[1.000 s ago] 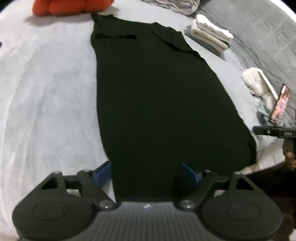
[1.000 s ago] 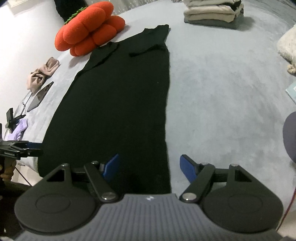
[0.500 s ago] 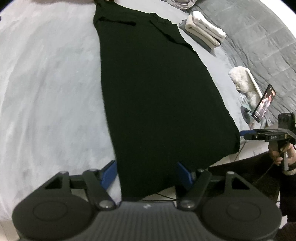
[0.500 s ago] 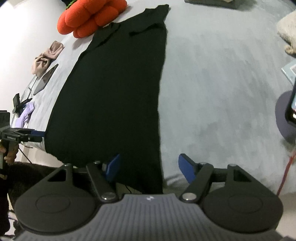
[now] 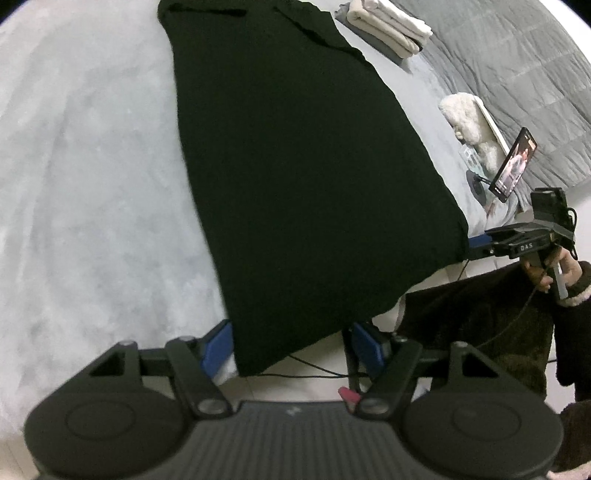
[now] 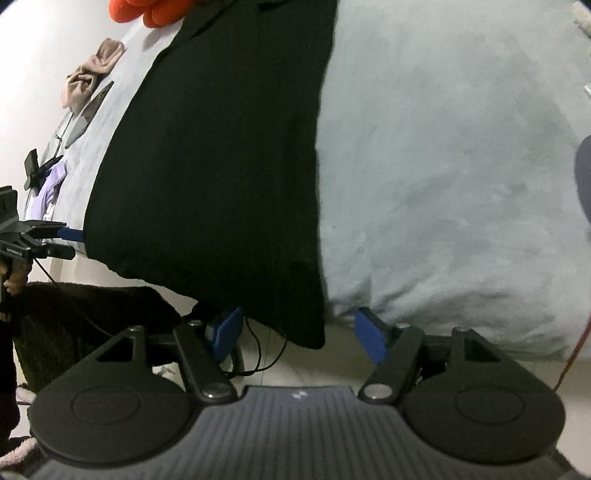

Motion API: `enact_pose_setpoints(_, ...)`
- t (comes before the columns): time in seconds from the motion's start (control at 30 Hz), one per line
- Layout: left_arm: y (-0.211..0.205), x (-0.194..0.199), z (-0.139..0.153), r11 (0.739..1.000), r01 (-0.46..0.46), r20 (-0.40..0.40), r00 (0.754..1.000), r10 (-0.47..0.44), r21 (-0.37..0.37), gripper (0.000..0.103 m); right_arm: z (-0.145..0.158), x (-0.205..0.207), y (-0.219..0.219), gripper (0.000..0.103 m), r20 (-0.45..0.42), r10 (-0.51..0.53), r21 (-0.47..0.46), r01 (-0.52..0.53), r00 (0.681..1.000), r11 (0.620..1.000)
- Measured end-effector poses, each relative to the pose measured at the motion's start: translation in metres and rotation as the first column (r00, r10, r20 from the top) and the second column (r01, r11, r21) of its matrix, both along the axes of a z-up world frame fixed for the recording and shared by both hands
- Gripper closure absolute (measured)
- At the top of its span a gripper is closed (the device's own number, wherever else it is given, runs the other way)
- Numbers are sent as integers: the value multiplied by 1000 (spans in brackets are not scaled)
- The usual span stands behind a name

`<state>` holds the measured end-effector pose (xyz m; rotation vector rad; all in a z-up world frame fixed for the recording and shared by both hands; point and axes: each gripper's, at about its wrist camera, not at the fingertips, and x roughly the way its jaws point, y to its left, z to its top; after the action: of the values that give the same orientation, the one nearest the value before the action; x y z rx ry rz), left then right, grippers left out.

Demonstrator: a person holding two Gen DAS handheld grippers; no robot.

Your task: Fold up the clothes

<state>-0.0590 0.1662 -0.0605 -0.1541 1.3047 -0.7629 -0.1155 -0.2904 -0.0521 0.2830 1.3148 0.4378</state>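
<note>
Black garment (image 5: 303,166) lies flat and spread on the bed (image 5: 92,184). Its long axis runs from the near bed edge away toward the far side, with the narrower shoulder end far off and the wide hem hanging slightly over the near edge. That is the relation that matters: both claws sit at the hem end, one per corner, pointing down the length of the piece.

Left claw (image 5: 291,341): jaws stand apart, not clenched. The hem's left corner lies between the blue pads (image 5: 216,345) in the left wrist view, close to the left pad, but I see no pad pressing on cloth. Released, holding nothing.

Right claw (image 6: 299,334): jaws likewise apart, released. In the right wrist view the hem's right corner hangs just ahead between the pads, nearer the left one; no pinch visible.

Seen from the left wrist view, the right claw (image 5: 480,243) sits right at the opposite hem corner, touching or just beside it; cannot tell which. The left claw (image 6: 70,233) likewise shows in the right wrist view at its corner.

Judgement: each hand is nearest its own corner, so the next move would be to pinch both corners, then carry the hem along the long axis toward the shoulders. Risk: the corners overhang the bed edge, so a pad could close on only part of the cloth.

Other: folded stack (image 5: 388,27) at the far right of the bed, orange cushion (image 6: 147,9) near the garment's far end.
</note>
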Motion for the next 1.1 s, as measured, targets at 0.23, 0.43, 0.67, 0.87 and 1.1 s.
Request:
enact_pose_setpoints(0.23, 1, 1, -4, 999, -11, -10, 1000, 11, -30, 32, -1, 6, 8, 48, -54, 27, -1, -28, 998, 1000)
enact_pose_setpoints(0.43, -1, -4, -3, 1000, -8, 19, 1000, 8, -11, 40, -19, 13, 20, 64, -127, 37, 17, -35, 991, 999)
enact_pose_setpoints(0.67, 6, -3, -6, 999, -40, 17, 999, 40, 8, 69, -22, 12, 25, 93, -133, 52, 16, -51, 990, 999)
enact_pose_setpoints(0.87, 13, 2, -11, 999, -40, -82, 996, 38, -21, 66, -15, 15, 9, 84, -138, 37, 50, -31, 990, 998)
enact_pose_setpoints(1.1, 8, 6, -22, 999, -26, -191, 981, 31, 26, 63, -13, 20, 3, 67, -148, 32, 62, -23, 988, 998)
